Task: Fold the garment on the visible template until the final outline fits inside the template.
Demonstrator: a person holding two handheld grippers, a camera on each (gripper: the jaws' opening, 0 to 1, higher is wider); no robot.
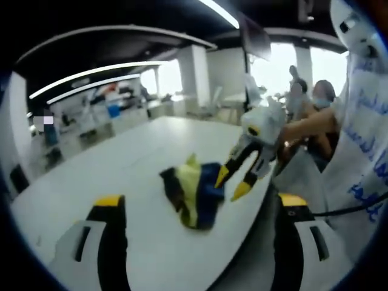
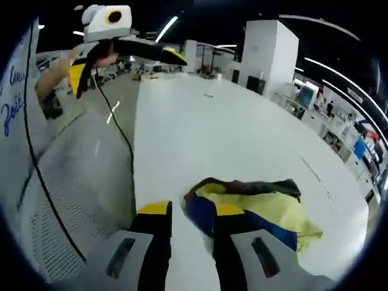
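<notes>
In my left gripper view the garment [image 1: 193,193], a crumpled heap of yellow and dark blue, lies just right of centre on the white table [image 1: 121,163], near its edge. My left gripper [image 1: 200,209] rises from the bottom with jaws spread wide, holding nothing. The right gripper [image 1: 238,180] enters from the right, its yellow tips parted just beside the cloth. In my right gripper view the garment [image 2: 267,209] sits lower right, the right gripper [image 2: 191,213] released with one jaw over its blue edge, and the left gripper [image 2: 124,60] hangs upper left, jaws apart
</notes>
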